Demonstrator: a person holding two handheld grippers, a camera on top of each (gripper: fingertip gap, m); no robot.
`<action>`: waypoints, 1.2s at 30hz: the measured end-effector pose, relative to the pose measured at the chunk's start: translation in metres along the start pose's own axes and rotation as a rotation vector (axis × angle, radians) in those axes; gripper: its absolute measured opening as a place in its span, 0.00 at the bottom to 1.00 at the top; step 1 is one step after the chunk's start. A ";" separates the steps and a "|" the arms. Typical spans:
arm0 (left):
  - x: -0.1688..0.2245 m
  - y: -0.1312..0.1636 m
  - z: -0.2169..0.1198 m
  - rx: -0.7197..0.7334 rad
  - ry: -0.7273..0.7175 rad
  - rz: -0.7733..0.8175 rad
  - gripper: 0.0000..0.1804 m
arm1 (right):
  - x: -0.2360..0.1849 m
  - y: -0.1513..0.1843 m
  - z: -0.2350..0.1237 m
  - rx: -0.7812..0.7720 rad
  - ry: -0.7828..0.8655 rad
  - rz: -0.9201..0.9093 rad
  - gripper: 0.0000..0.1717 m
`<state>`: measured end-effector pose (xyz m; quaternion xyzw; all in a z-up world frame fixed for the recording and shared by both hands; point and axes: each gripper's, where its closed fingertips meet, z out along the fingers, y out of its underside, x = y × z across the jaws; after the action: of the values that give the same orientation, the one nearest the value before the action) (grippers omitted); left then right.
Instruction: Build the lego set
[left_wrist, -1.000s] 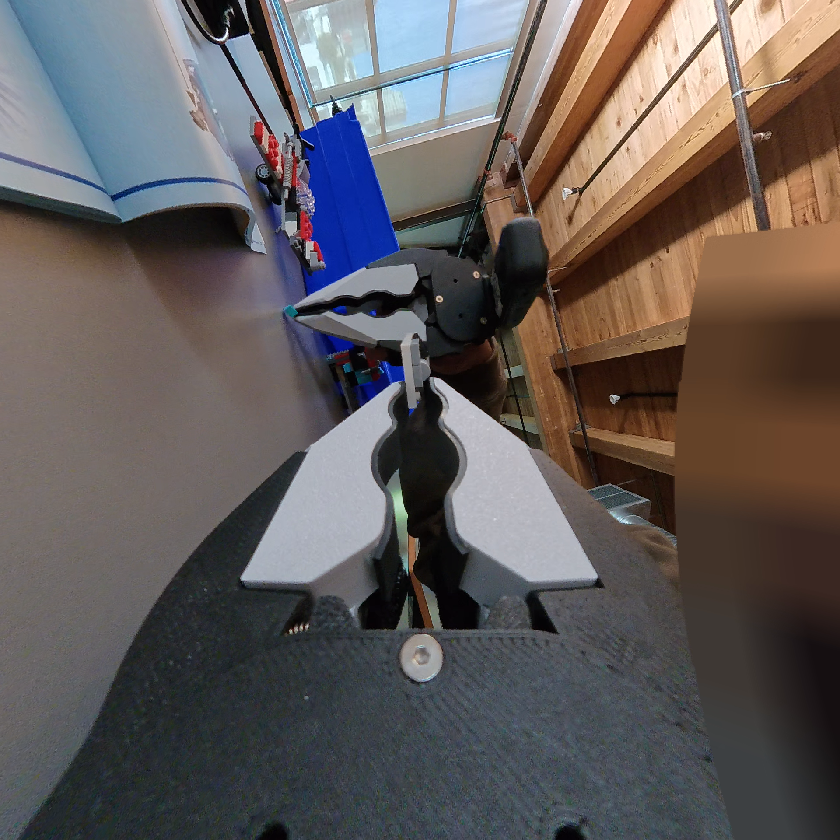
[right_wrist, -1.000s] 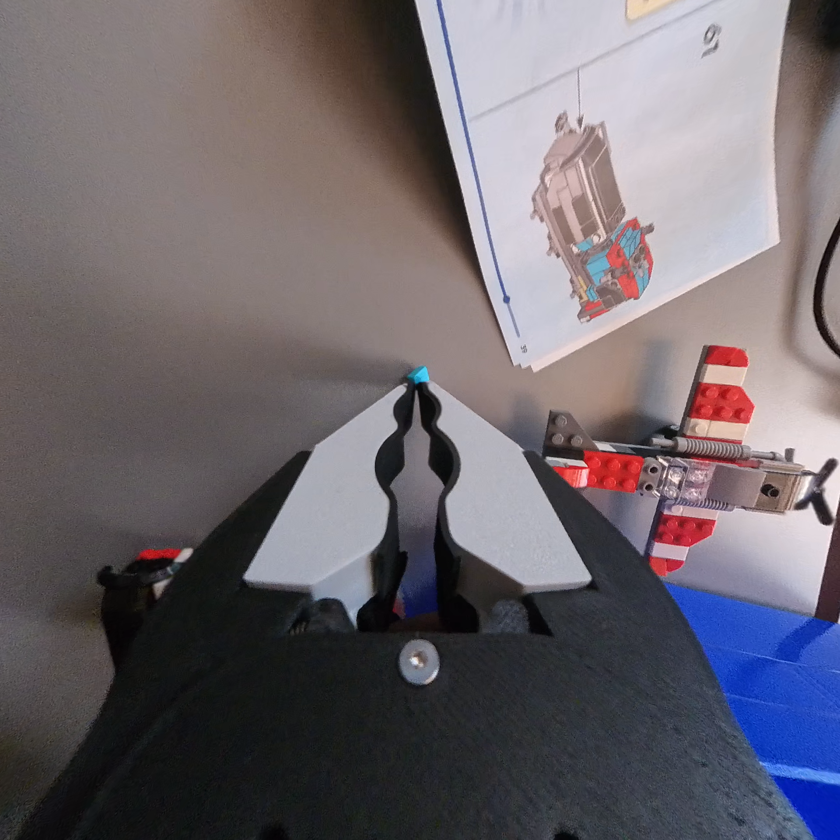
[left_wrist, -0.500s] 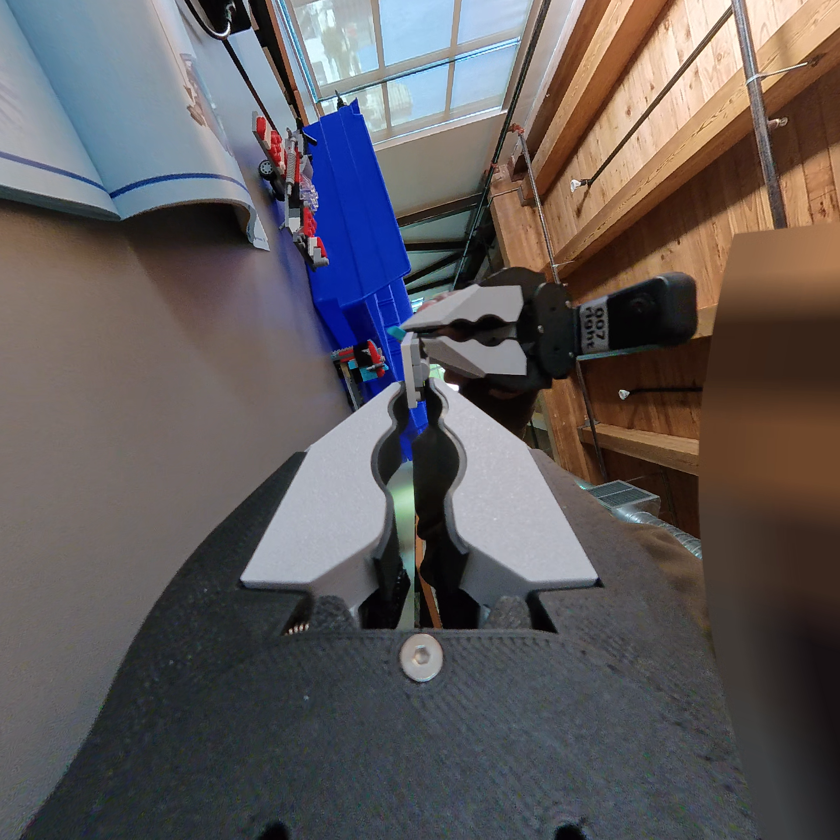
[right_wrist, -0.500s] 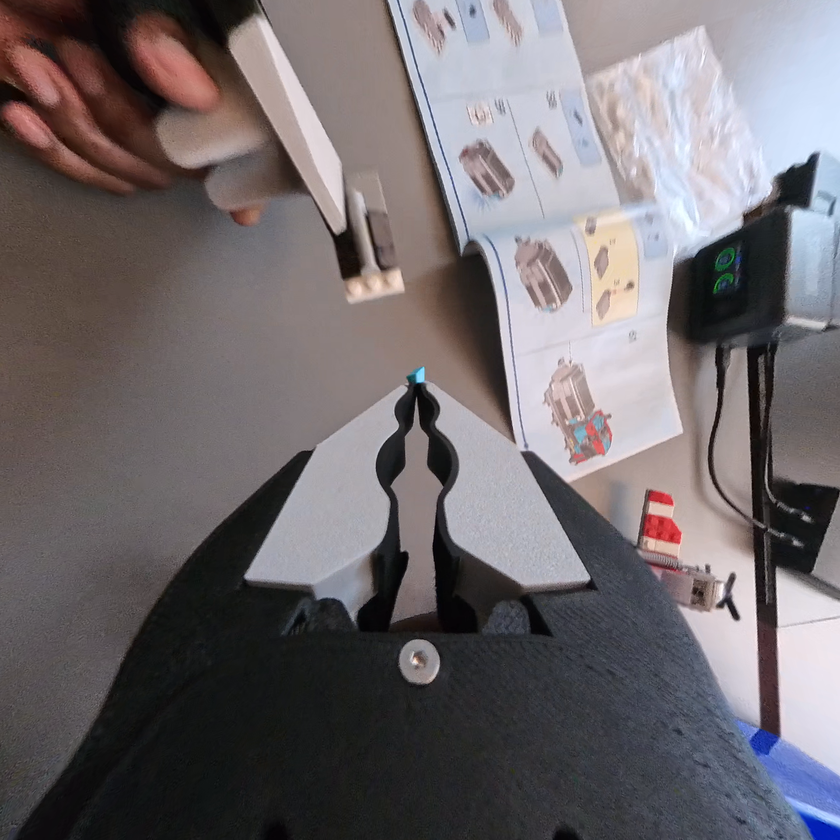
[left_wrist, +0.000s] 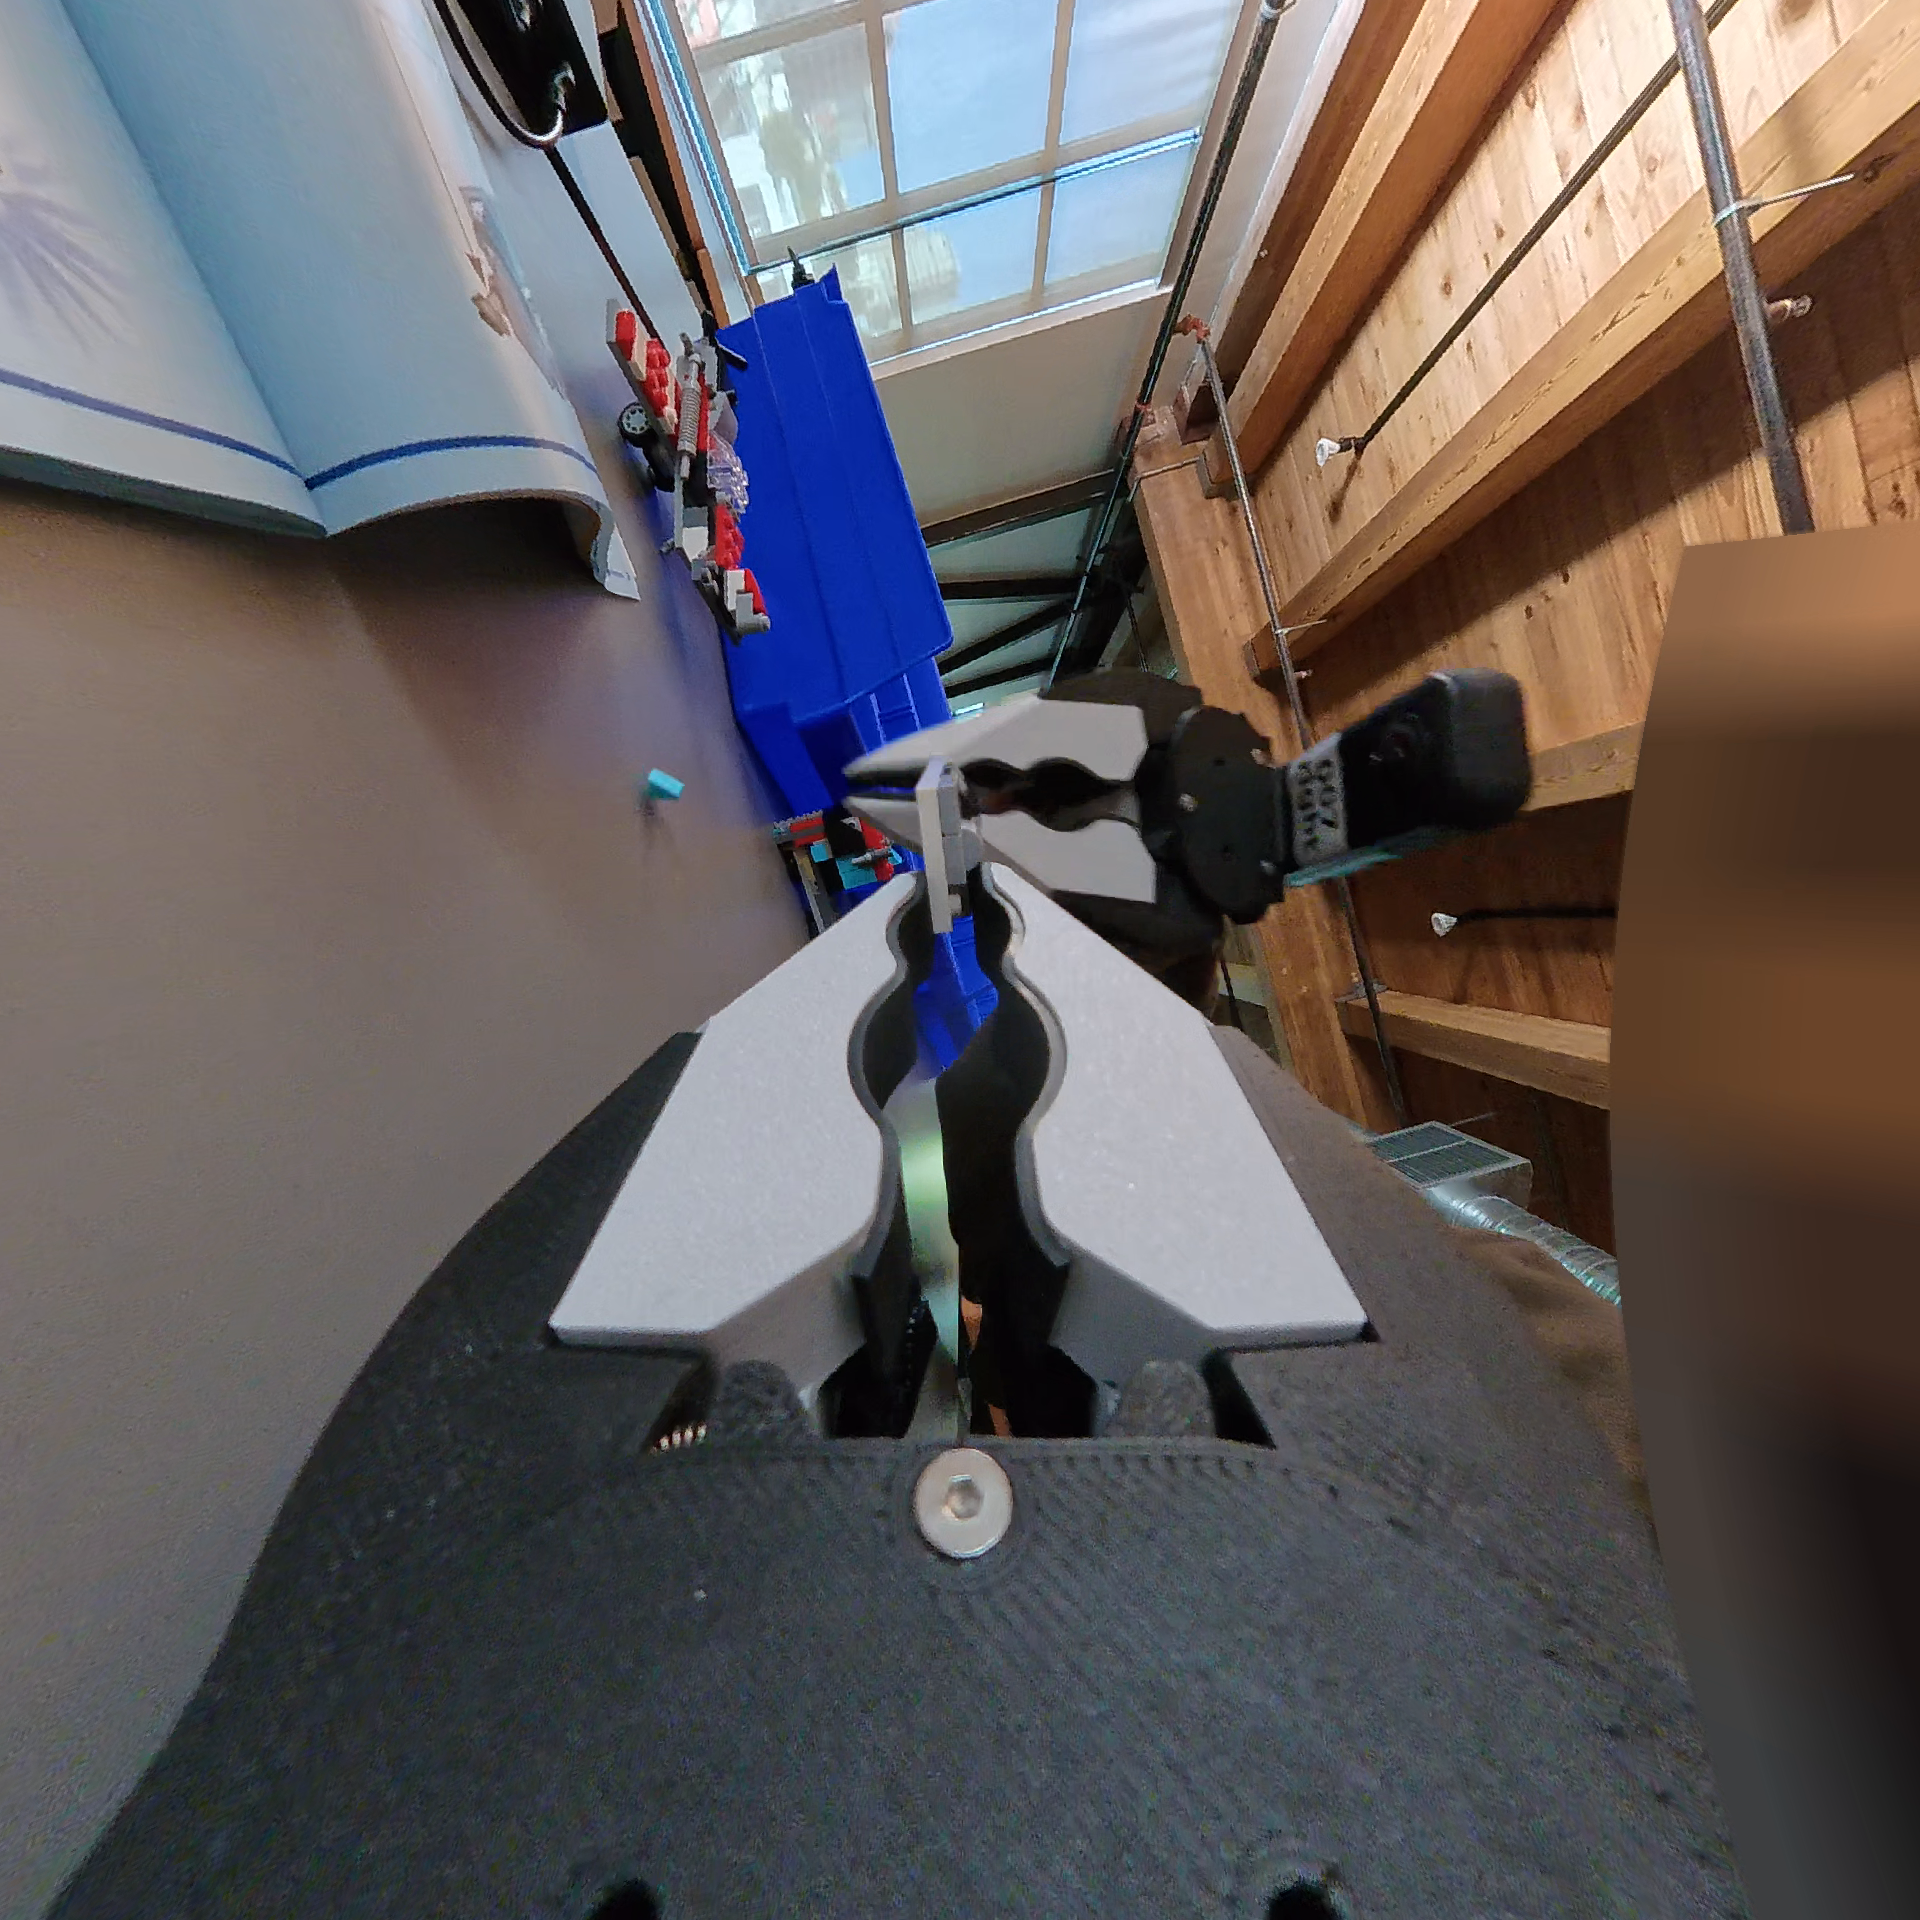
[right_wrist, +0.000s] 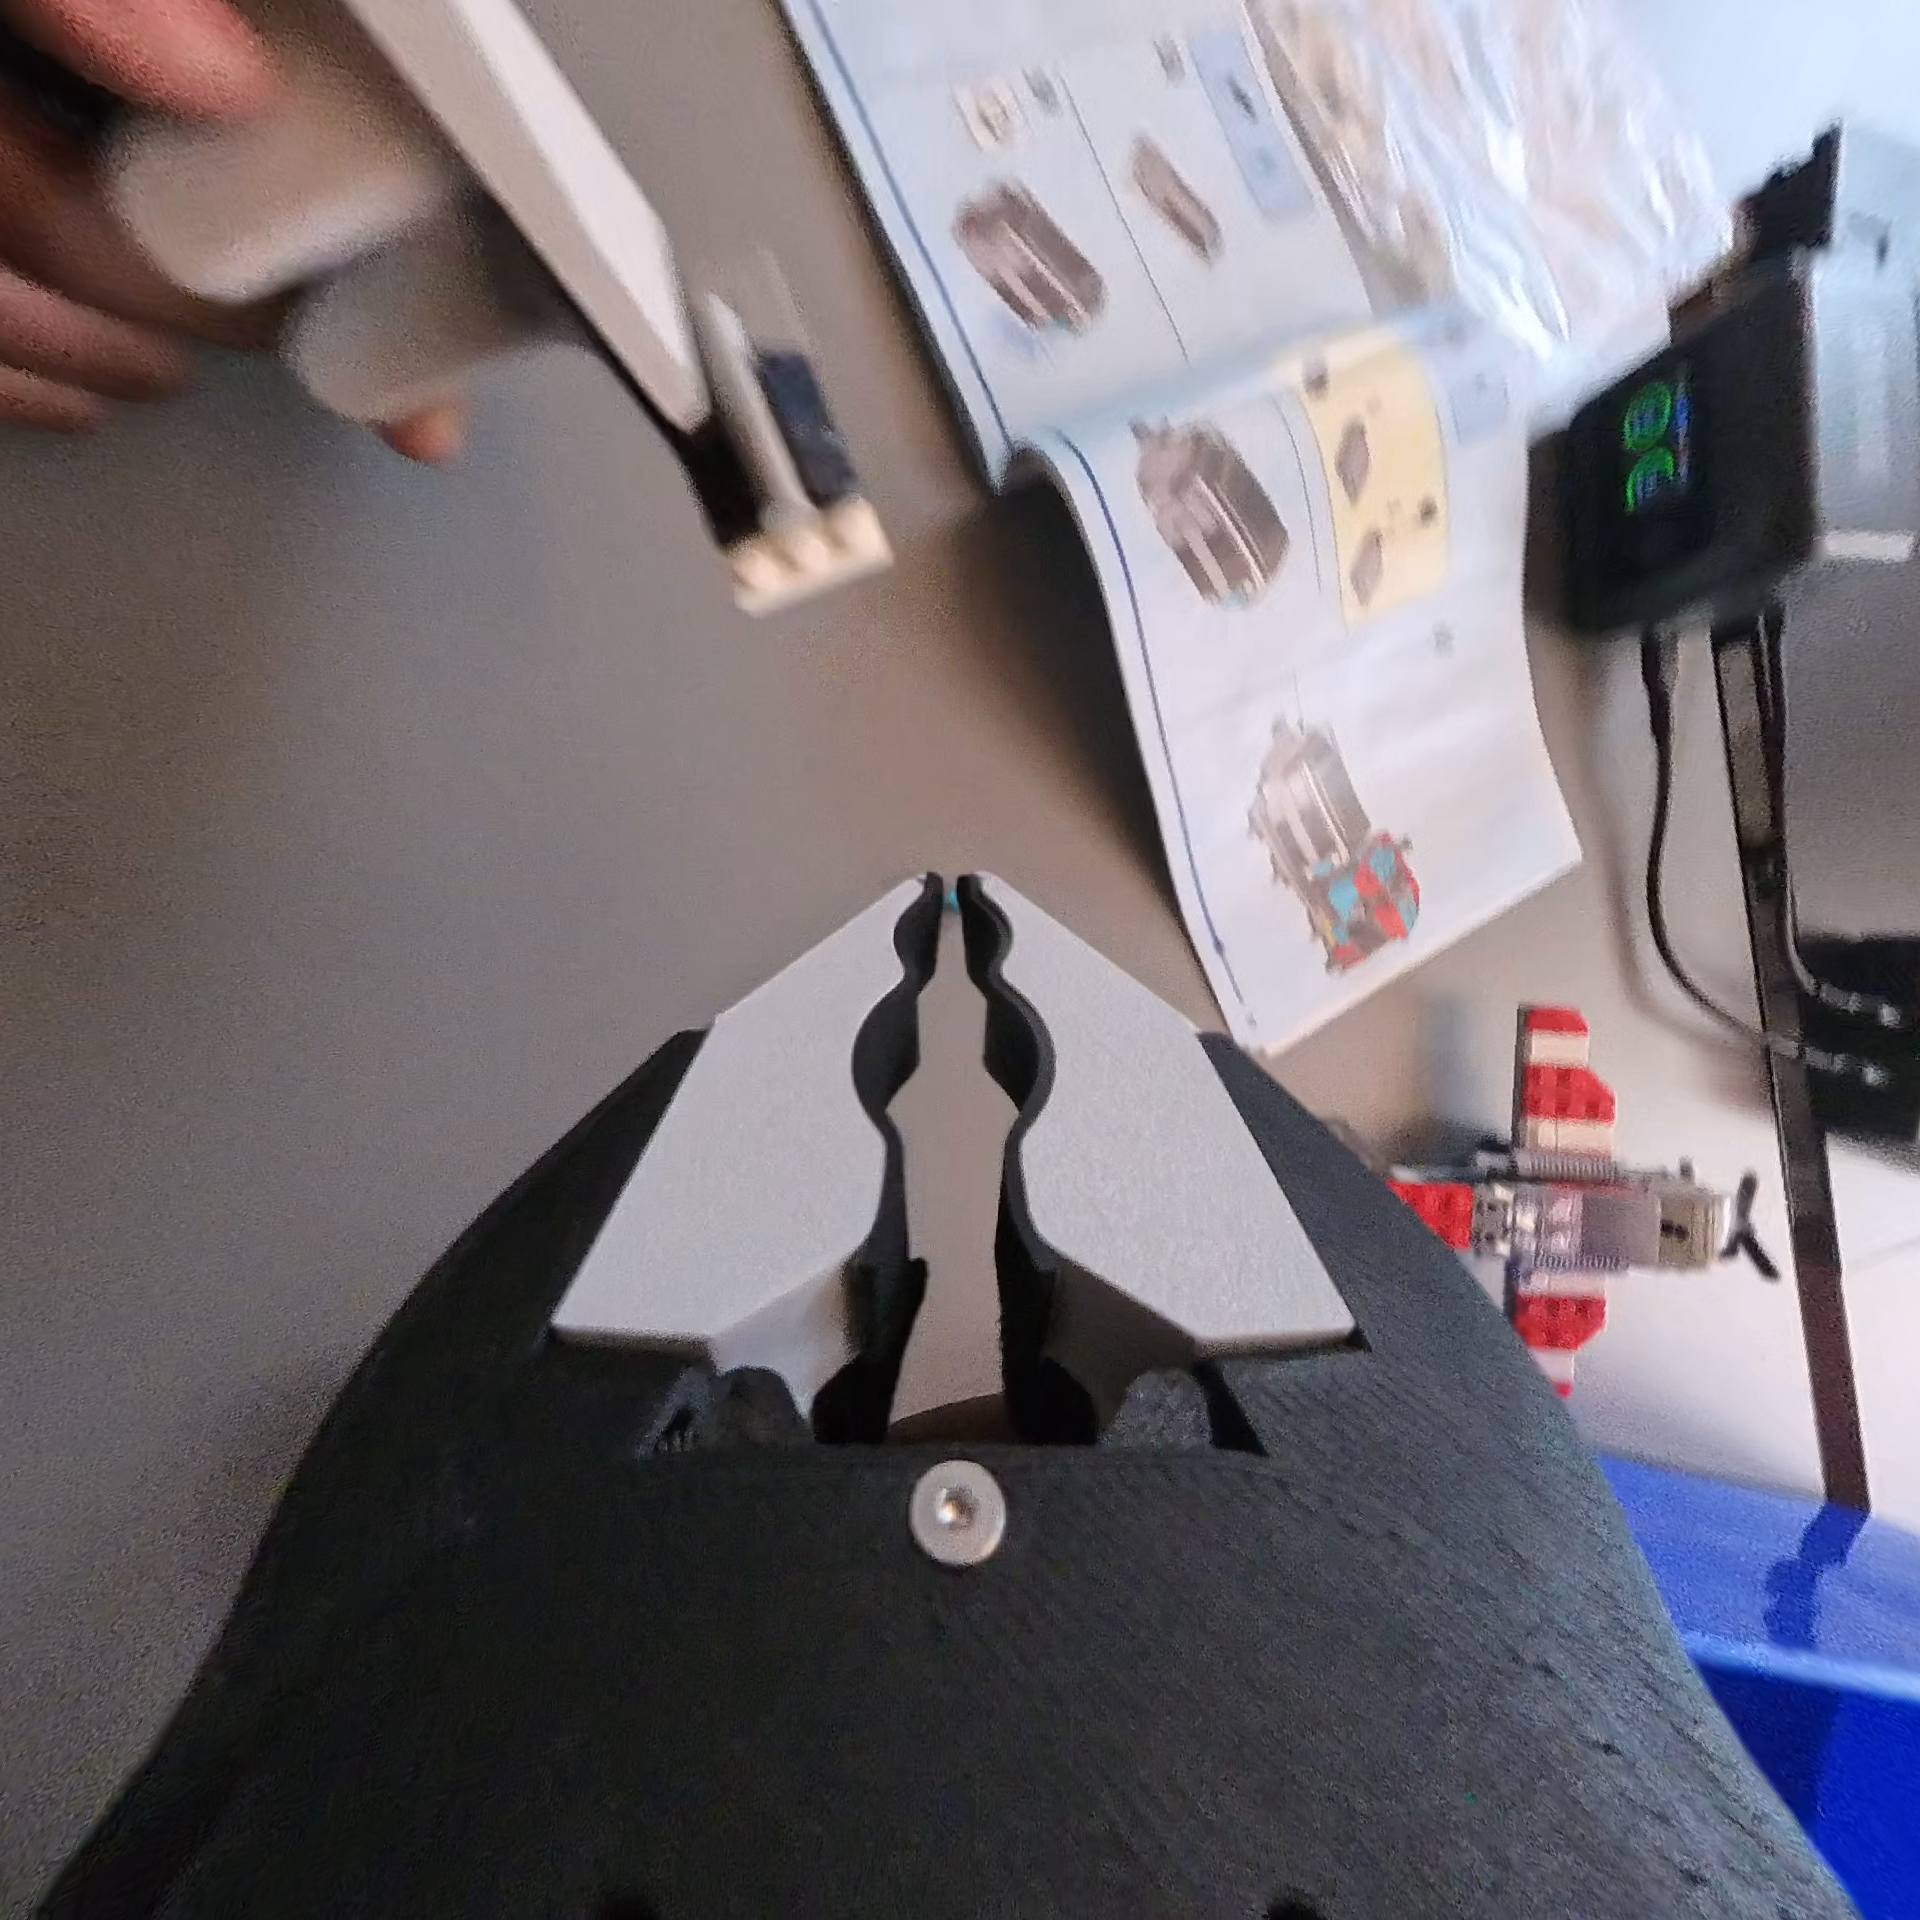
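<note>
we see the grey tabletop, an open booklet at one o'clock of the right claw, whose tips stand slightly apart. our left claw is clamped on a small grey brick piece. a tiny teal brick sits at ten o'clock, apart from both.

I count one booklet and one brick plane. I also count one teal brick and one grey brick piece.
</note>
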<state>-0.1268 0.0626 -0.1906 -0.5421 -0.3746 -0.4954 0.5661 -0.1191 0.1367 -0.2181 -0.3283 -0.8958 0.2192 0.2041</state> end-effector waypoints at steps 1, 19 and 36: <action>0.000 0.000 0.000 0.001 0.002 0.000 0.04 | 0.007 0.009 0.005 -0.029 0.021 0.030 0.04; 0.000 -0.004 -0.001 0.013 0.003 0.003 0.04 | -0.005 0.036 0.035 -0.095 -0.081 0.050 0.08; 0.000 -0.004 -0.001 0.010 0.005 0.002 0.04 | -0.009 0.024 0.029 -0.035 -0.115 -0.077 0.07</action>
<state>-0.1307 0.0615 -0.1898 -0.5384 -0.3750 -0.4941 0.5704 -0.1154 0.1398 -0.2565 -0.2840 -0.9217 0.2140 0.1551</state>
